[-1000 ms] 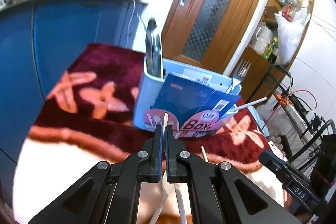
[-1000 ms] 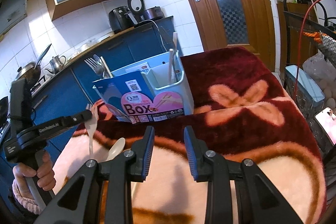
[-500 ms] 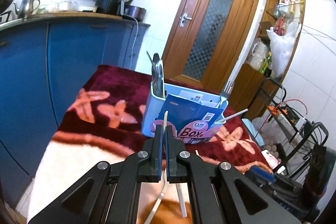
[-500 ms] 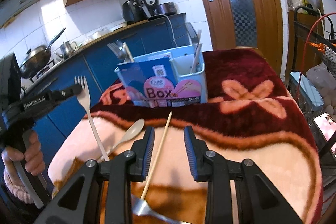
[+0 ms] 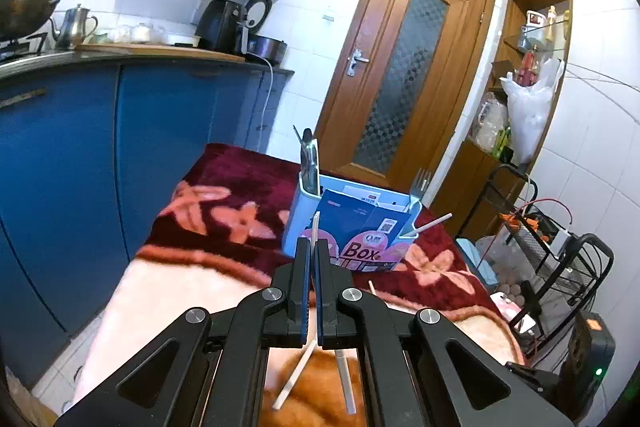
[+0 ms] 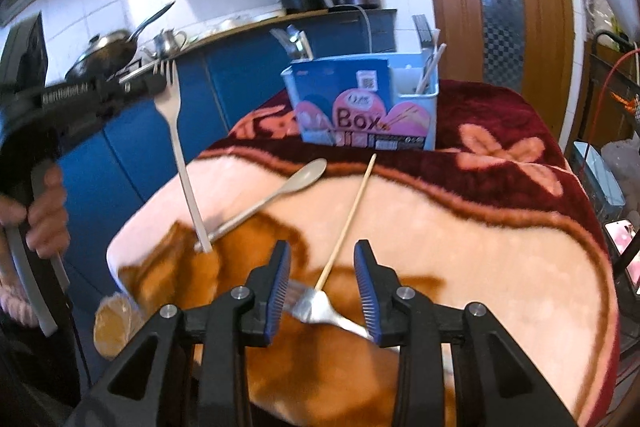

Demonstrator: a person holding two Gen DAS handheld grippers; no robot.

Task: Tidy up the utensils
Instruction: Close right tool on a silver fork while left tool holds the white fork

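Note:
My left gripper [image 5: 312,247] is shut on a beige plastic fork [image 6: 176,131] by its head, tines up and handle hanging down, held above the blanket's left side; the gripper also shows in the right wrist view [image 6: 158,83]. The light-blue utensil box [image 6: 364,103] stands on the blanket with utensils in it; it also shows in the left wrist view [image 5: 352,227]. My right gripper [image 6: 322,279] is open and empty, low over a metal fork [image 6: 320,307] and a wooden chopstick [image 6: 348,219]. A beige spoon [image 6: 280,191] lies left of the chopstick.
The table is covered by a red and pink flowered blanket [image 6: 500,227]. Blue kitchen cabinets [image 5: 120,147] stand to the left, a wooden door [image 5: 400,67] behind. A black wire rack [image 5: 560,275] stands to the right. A phone [image 6: 622,243] lies at the blanket's right edge.
Both grippers have pulled back from the box and risen. The left gripper lifted the beige fork higher. The right gripper now sits over the metal fork and chopstick.

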